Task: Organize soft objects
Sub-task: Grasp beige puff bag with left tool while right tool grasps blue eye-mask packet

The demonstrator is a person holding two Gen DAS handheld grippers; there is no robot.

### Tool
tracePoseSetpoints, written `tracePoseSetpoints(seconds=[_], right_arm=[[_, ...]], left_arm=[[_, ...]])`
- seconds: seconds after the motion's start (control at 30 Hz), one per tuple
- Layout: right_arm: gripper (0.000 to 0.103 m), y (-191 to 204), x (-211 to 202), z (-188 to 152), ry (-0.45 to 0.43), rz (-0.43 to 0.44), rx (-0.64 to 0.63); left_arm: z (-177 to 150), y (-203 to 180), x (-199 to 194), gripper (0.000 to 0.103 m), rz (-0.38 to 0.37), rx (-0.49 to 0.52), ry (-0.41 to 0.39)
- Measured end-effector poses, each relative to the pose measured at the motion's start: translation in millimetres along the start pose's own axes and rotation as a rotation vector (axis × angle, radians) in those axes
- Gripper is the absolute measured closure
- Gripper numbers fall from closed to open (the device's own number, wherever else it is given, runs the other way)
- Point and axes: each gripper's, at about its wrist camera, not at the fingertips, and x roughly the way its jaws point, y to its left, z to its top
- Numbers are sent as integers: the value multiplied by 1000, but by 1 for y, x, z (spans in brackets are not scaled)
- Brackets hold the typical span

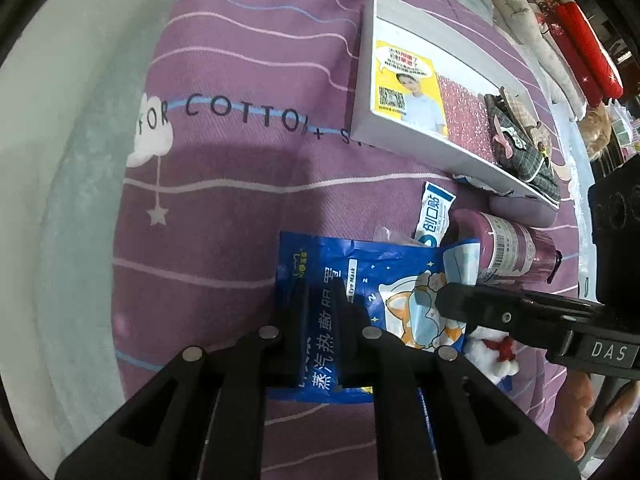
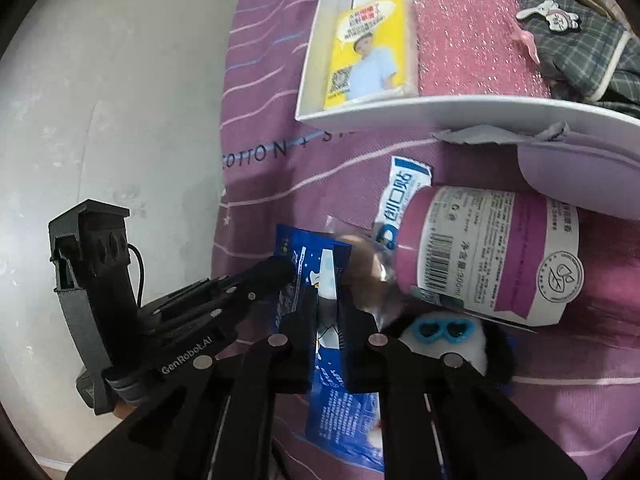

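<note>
A blue steam eye mask packet point(image 1: 360, 292) lies on the purple striped cloth point(image 1: 240, 160). My left gripper point(image 1: 320, 312) is shut on the packet's left part. My right gripper point(image 2: 328, 320) is shut on the same packet point(image 2: 332, 380), at its right part; it shows from the side in the left wrist view point(image 1: 452, 300). A white tray point(image 1: 368, 92) behind holds a yellow card point(image 1: 408, 80), a pink glittery cloth point(image 1: 464, 120) and a plaid pouch point(image 1: 520, 140). A white plush toy with blue heart glasses point(image 2: 440, 336) lies under the right gripper.
A pink bottle point(image 2: 492, 252) lies on its side next to a small white-blue sachet point(image 2: 400, 196). A lilac pouch point(image 2: 580, 176) sits under the tray's edge. A pale wall or floor point(image 2: 120, 120) borders the cloth on the left. Folded red and grey fabrics point(image 1: 560, 40) lie far right.
</note>
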Motion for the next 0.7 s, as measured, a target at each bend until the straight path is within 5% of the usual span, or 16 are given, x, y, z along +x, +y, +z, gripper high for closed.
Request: tracePoseSetpoints(seconds=[0.43,0.7], right_arm=[[97,-2,-38,-7,-111,44,-22],[97,-9,-79,-12,-202,68,-21]], left_arm=[[5,-3,-34,91,4,-3,-166],[9,-19,-39,69,-64,20,-216]])
